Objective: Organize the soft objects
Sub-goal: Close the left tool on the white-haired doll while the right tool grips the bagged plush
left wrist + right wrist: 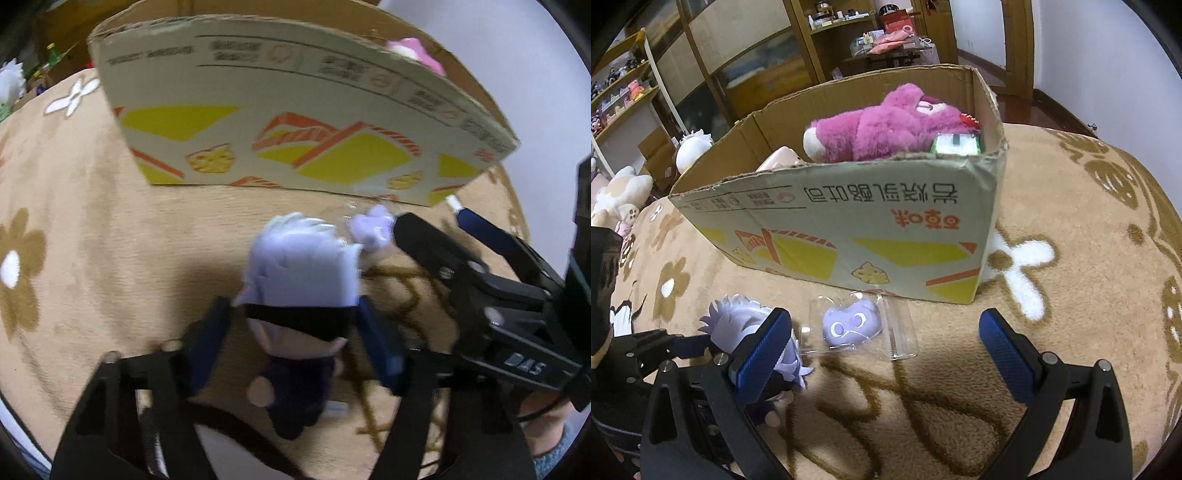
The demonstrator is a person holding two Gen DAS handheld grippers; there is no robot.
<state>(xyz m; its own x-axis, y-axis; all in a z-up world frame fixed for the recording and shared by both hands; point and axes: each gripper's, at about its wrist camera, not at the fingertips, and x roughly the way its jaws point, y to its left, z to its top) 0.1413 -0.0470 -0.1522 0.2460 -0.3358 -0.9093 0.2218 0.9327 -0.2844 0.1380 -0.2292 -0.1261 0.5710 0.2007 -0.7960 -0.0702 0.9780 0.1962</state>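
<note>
Now pick-up step: left gripper point(297, 332) clamps white-haired blindfolded plush doll point(299, 280); right gripper point(886, 350) wide, empty. Next: lift doll into printed cardboard box point(849, 229).

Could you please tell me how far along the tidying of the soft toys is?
Done: the pink plush bear lies in the cardboard box. In hand: the left tongs flank the white-haired doll. Left: the bagged purple toy on the blanket, ahead of the open right tongs.
</note>
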